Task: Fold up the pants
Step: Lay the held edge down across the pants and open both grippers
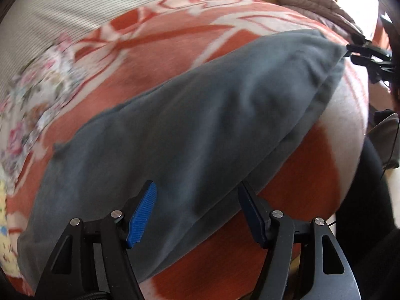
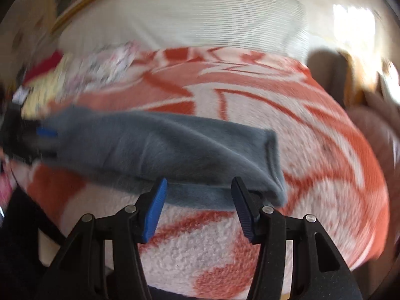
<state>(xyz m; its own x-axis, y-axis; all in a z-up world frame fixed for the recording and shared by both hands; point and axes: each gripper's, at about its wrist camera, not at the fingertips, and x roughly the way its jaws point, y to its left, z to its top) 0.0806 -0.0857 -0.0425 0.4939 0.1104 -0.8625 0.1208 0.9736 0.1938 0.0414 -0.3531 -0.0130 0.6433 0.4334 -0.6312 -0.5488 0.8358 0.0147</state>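
The grey pants (image 1: 195, 130) lie folded lengthwise as a long strip on an orange and white blanket (image 1: 155, 57). My left gripper (image 1: 197, 207) is open and empty, its blue pads either side of the near end of the strip, just above it. In the right wrist view the pants (image 2: 160, 147) run left to right. My right gripper (image 2: 198, 200) is open and empty at their near edge close to the right end. The left gripper (image 2: 43, 135) shows at the strip's far left end, and the right gripper (image 1: 367, 55) shows at the far end in the left wrist view.
A striped white sheet (image 2: 190, 22) lies beyond the blanket. Floral cloth (image 1: 32, 95) lies at the blanket's left side. A brown quilted garment (image 1: 315, 2) sits at the far right, with wooden furniture behind it.
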